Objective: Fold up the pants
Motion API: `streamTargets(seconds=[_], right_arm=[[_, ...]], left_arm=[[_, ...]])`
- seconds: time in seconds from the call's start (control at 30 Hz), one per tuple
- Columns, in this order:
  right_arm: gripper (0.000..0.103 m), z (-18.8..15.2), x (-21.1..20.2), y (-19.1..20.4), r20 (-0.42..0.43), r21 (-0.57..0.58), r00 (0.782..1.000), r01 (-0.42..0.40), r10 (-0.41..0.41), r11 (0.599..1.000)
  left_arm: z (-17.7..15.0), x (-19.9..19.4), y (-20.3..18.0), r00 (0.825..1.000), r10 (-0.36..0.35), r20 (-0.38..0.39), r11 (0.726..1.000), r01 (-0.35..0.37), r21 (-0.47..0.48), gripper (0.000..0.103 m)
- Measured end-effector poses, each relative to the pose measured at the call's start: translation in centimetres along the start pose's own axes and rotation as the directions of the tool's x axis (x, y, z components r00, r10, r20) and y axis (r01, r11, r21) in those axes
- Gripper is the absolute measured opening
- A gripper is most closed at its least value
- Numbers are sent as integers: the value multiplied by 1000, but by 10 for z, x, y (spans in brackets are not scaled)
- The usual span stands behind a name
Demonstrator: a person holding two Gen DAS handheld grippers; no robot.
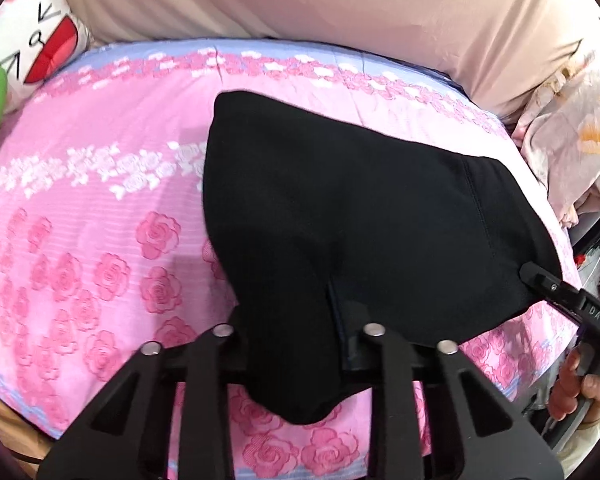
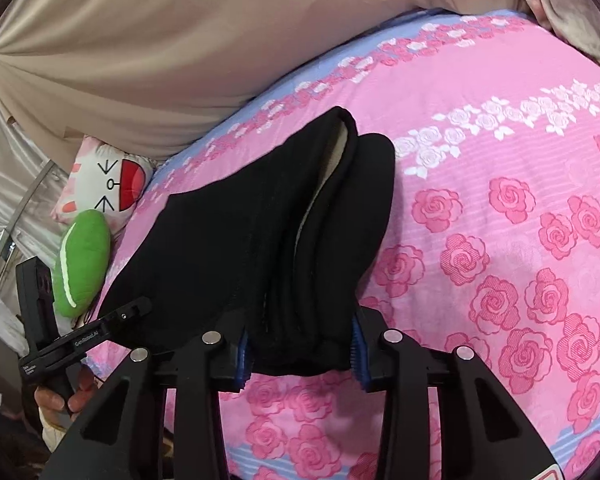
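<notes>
Black pants (image 1: 340, 208) on bed (image 1: 100, 208) (rose-printed)

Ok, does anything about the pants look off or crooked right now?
Nothing damaged. The black pants are bunched unevenly in the right hand-held gripper, with a pale lining gaping at the far edge. The left hand-held gripper grips another edge above the pink bedspread.

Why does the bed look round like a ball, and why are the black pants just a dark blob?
Left wrist view: the fisheye lens bulges the bedspread; the pants swallow light, one seam visible. Right wrist view: same bulge, folds barely visible, dark corners.
</notes>
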State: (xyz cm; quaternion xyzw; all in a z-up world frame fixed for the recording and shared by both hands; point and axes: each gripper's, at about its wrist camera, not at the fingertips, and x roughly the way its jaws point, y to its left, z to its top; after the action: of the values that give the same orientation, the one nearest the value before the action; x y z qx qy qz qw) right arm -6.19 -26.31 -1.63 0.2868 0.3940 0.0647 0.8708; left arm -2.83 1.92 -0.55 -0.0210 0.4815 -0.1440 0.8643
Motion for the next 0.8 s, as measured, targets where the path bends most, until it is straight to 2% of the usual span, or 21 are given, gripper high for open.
streamTargets(seconds=[0.2, 0.37, 0.43, 0.5, 0.53, 0.6, 0.63, 0.67, 0.7, 0.73, 0.8], right_arm=[[37, -2, -12, 8, 2, -11, 1000, -7, 7, 1000], [37, -14, -27, 9, -17, -17, 1000, -15, 15, 1000], [39, -21, -28, 7, -35, -20, 999, -7, 7, 1000], [44, -29, -20, -2, -56, -1, 998, 8, -8, 1000], [48, -31, -17, -5, -62, 5, 998, 14, -14, 1000], [49, -33, -10, -13, -62, 42, 998, 6, -3, 999], [48, -34, -8, -16, -57, 54, 998, -10, 13, 998], [46, -34, -8, -15, -51, 52, 999, -12, 15, 999], [41, -33, -9, -13, -43, 40, 999, -17, 19, 999], [38, -32, -11, -10, -35, 30, 999, -19, 20, 999], [36, -28, -22, 2, -3, 4, 999, -35, 35, 999]], left_arm=[[0, -9, -4, 1000, -1, -3, 1000, 1, 8, 21], [-14, -22, 3, 998, -56, -32, 998, 56, -17, 21], [-21, -16, 10, 995, -72, -64, 996, 69, -49, 29], [-24, -5, 20, 995, -68, -78, 993, 61, -97, 46], [-24, 0, 23, 993, -79, -84, 990, 68, -123, 51], [-24, 10, 28, 990, -109, -92, 984, 94, -153, 58], [-23, 13, 28, 989, -124, -83, 982, 110, -156, 57], [-22, 16, 28, 987, -143, -75, 979, 130, -160, 52], [-22, 16, 30, 983, -167, -72, 973, 152, -174, 40], [-20, 11, 31, 980, -192, -60, 965, 177, -193, 35], [-14, -10, 26, 981, -194, -11, 968, 190, -163, 20]])
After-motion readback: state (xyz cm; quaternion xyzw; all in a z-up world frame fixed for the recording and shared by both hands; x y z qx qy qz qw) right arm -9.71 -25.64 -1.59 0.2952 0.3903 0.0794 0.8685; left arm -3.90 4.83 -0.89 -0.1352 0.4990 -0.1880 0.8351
